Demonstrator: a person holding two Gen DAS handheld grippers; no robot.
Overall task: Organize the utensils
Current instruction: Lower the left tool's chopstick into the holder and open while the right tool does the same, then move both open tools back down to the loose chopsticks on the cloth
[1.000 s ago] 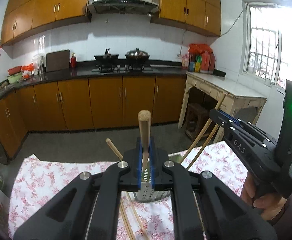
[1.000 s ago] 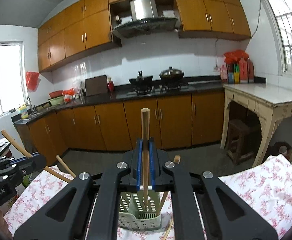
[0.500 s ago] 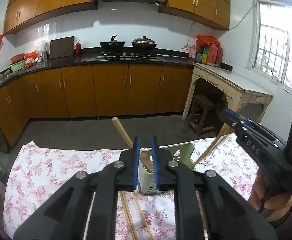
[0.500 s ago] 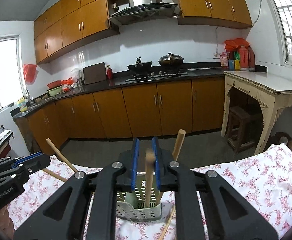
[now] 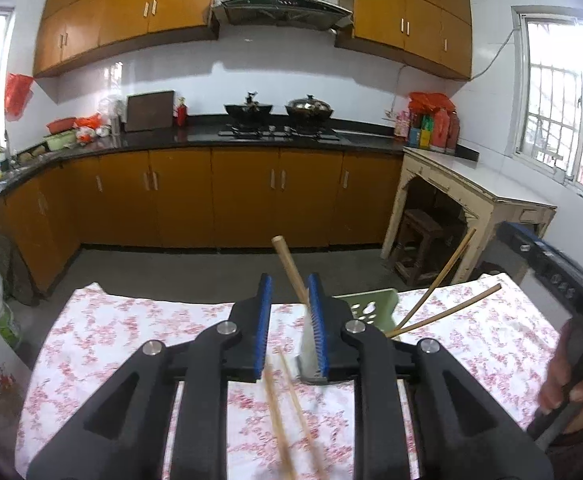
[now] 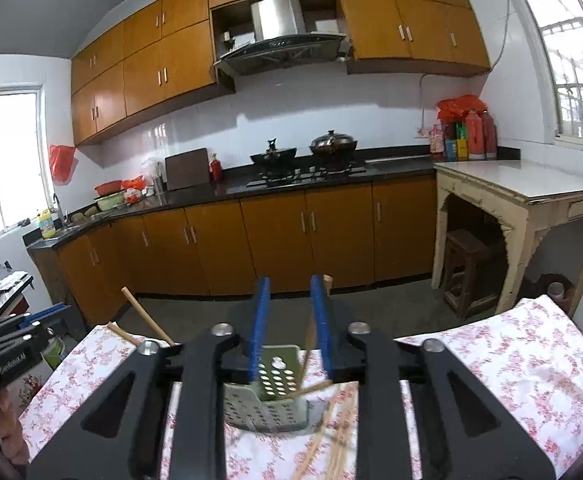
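Both grippers released since a second ago: each then pinched an upright chopstick between blue pads; both sets of jaws have just been opening and now stand apart, clamping nothing. Left gripper (image 5: 289,322): released chopstick (image 5: 290,268) leans in the gap, close to the right pad, lower end inside the green utensil holder (image 5: 373,306) just beyond. Right gripper (image 6: 289,330): holder (image 6: 277,376) visible through the gap, one stick (image 6: 308,346) leaning by the right pad.

Loose chopsticks (image 5: 287,408) lie blurred on the floral tablecloth (image 5: 131,332) in front of the holder.

Left view only: two more sticks (image 5: 443,312) slanting out of the holder's right side, plus the right hand (image 5: 567,396) on its handle. Right view only: the holder's perforated back wall and slotted front, and the left gripper's body at the left edge with small white lettering too blurred to read.

Far: kitchen cabinets, stove with pots.
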